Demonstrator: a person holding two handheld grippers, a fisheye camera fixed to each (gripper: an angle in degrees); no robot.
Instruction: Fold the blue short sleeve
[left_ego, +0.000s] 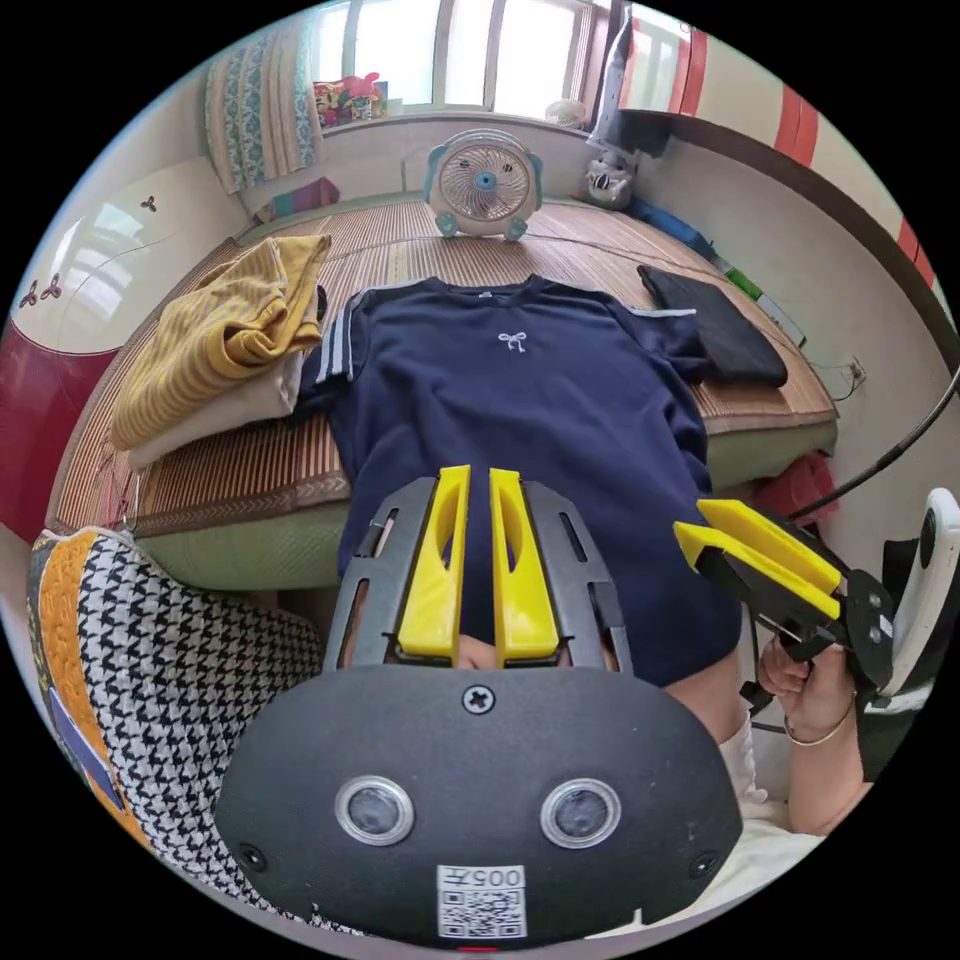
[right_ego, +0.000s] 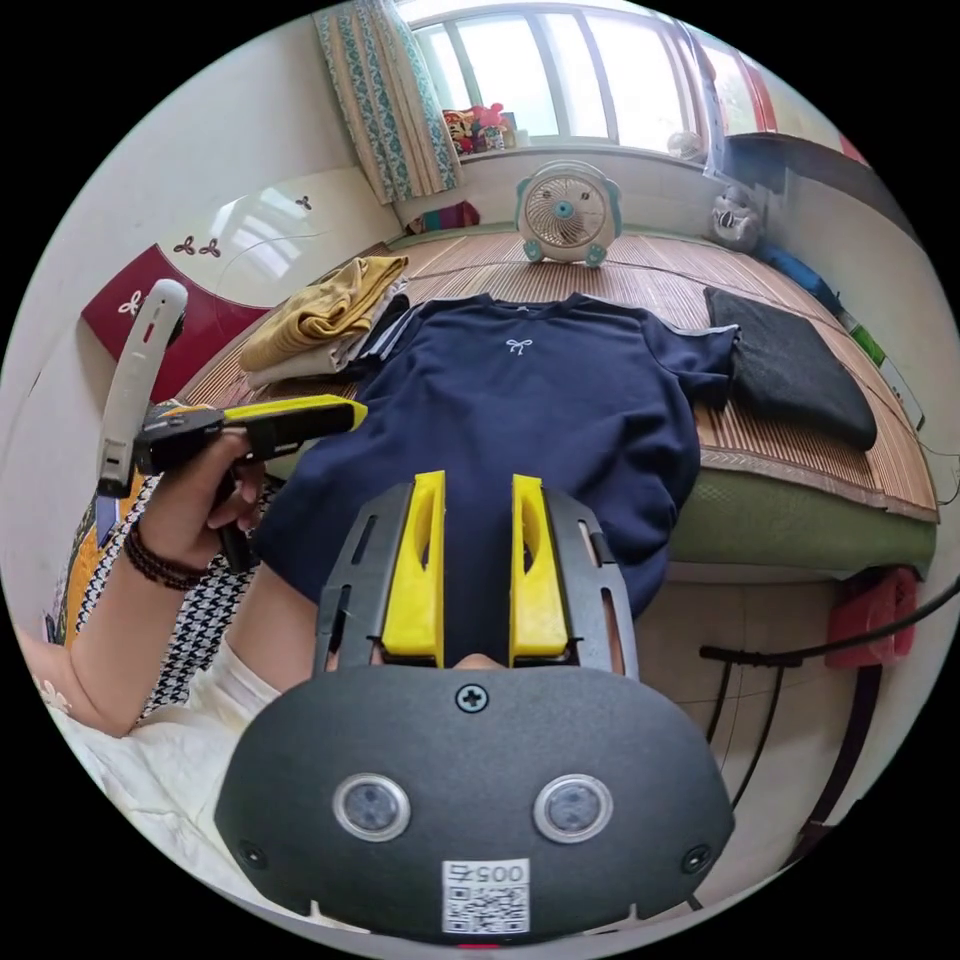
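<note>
The blue short sleeve (left_ego: 520, 400) is spread flat on the mat (left_ego: 240, 470). Both the left gripper (left_ego: 478, 478) and right gripper (right_ego: 478, 485) are held slightly parted, with nothing gripped.

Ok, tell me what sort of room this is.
Most likely a bedroom in a home: a bed-like platform with a woven mat under a curtained window, a small fan, and folded clothes beside the blue shirt.

Left gripper (left_ego: 478, 560): my yellow fingers (left_ego: 435, 590) near-parallel, narrow gap, nothing clamped. Right gripper (right_ego: 478, 560): fingers (right_ego: 415, 570) parted a bit wider, also gripping nothing. In the left gripper view my right hand (left_ego: 815, 690) grips its handle, bracelet on the wrist. In the right gripper view my left hand (right_ego: 195, 505) holds its tool level, beads on the wrist.
</note>
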